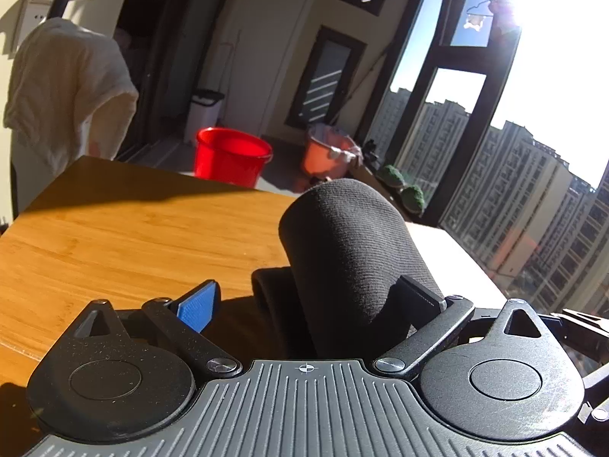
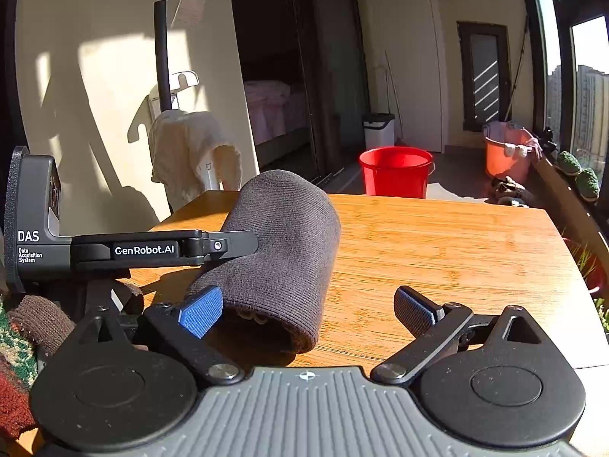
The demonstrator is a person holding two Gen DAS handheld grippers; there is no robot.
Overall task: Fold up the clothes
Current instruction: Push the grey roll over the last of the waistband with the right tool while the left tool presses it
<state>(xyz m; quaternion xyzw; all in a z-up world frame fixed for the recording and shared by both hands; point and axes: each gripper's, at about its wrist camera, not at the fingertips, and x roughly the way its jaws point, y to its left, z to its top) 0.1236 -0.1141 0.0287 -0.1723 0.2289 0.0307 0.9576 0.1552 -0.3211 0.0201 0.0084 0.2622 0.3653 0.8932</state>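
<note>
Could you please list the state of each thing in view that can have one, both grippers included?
Left gripper: open, the dark knit garment draped over its right finger.
Right gripper: open, holding nothing.
Dark knit garment: bent over into a raised loop, partly lifted off the wooden table.
Red bucket: upright on the floor.
Cream garment: hanging on a stand.

In the right wrist view, the left claw [image 2: 243, 245] bore "GenRobot.AI" in white on its black arm. Its grey housing [image 2: 32, 221] read "DAS", with small print beneath that seemed to say "Data Acquisition System". The left wrist view showed no readable text.
</note>
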